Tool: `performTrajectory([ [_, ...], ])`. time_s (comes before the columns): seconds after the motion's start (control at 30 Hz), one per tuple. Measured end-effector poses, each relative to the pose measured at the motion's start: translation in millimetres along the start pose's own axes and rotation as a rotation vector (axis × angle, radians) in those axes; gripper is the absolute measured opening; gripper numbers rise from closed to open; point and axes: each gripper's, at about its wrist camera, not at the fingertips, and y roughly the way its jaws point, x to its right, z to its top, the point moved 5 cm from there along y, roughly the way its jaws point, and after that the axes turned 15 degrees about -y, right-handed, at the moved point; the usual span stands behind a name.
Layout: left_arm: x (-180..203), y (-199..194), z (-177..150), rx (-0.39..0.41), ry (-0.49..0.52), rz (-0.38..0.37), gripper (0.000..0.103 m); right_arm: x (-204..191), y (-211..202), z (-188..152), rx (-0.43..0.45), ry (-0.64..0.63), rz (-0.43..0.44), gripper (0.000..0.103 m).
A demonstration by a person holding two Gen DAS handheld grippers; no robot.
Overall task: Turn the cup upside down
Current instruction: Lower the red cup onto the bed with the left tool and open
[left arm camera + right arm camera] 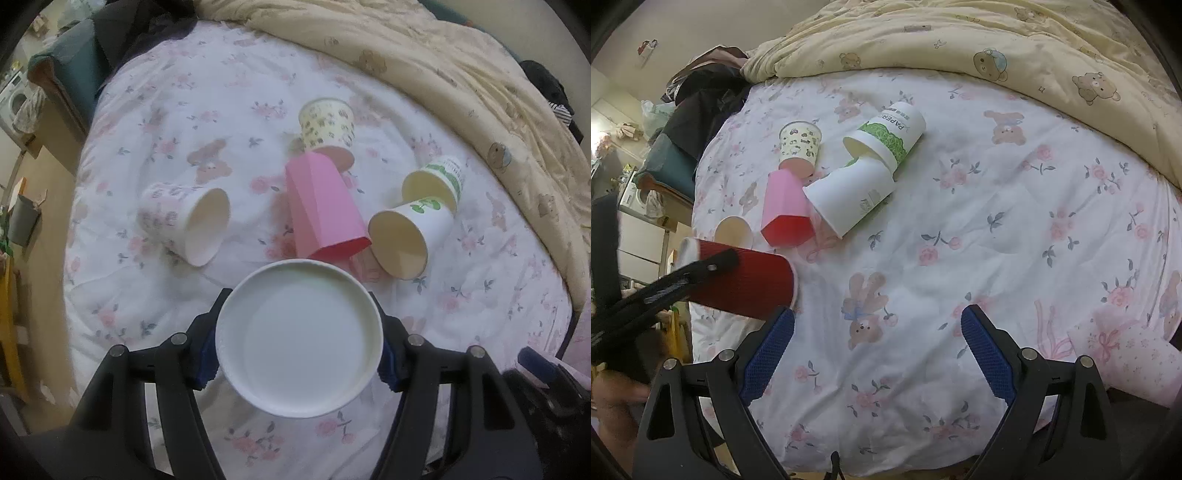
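Left wrist view, red cup [746, 284] clamped in left tool [299, 350]

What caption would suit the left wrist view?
Left gripper holds a cup above a floral bedsheet.

Cups bunched mid-bed: pink cup [786, 206] on its side, touching the patterned cup [799, 147] behind it; two white/green cups [882, 147] lie against its right. Floral cup [184, 221] lies apart, w/ a gap of bare sheet [997, 240] between. Right half of the bed is open. Beige quilt [997, 44] blocks the far edge. Red cup [746, 284] in left gripper [299, 343] crowds the near-left.
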Motion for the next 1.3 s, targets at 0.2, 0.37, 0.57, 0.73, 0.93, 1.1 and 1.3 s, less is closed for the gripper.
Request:
performTrajectory([
  [0.2,8,11,-2,0.016,0.027,0.037,0.063,-9,1,3,0.002,-0.015,0.025,0.094],
  [0.37,10,12,-2,0.014,0.042,0.049,0.064,-14,3,2,-0.004,-0.024,0.036,0.094],
  [0.57,11,13,-1,0.006,0.047,0.045,0.071,-16,5,2,-0.011,-0.033,0.027,0.094],
  [0.73,12,8,-2,0.011,0.041,0.035,0.088,-14,5,0,-0.012,-0.034,0.007,0.094],
  [0.93,7,-15,-1,0.053,0.034,0.021,0.088,-15,1,1,0.002,-0.054,0.004,0.094],
  [1.1,-5,-61,0,0.157,0.023,0.017,0.088,-24,-12,5,0.060,-0.092,0.006,0.094],
  [1.3,-34,-124,-6,0.327,0.003,-0.016,0.088,-42,-30,11,0.153,-0.181,-0.008,0.094],
])
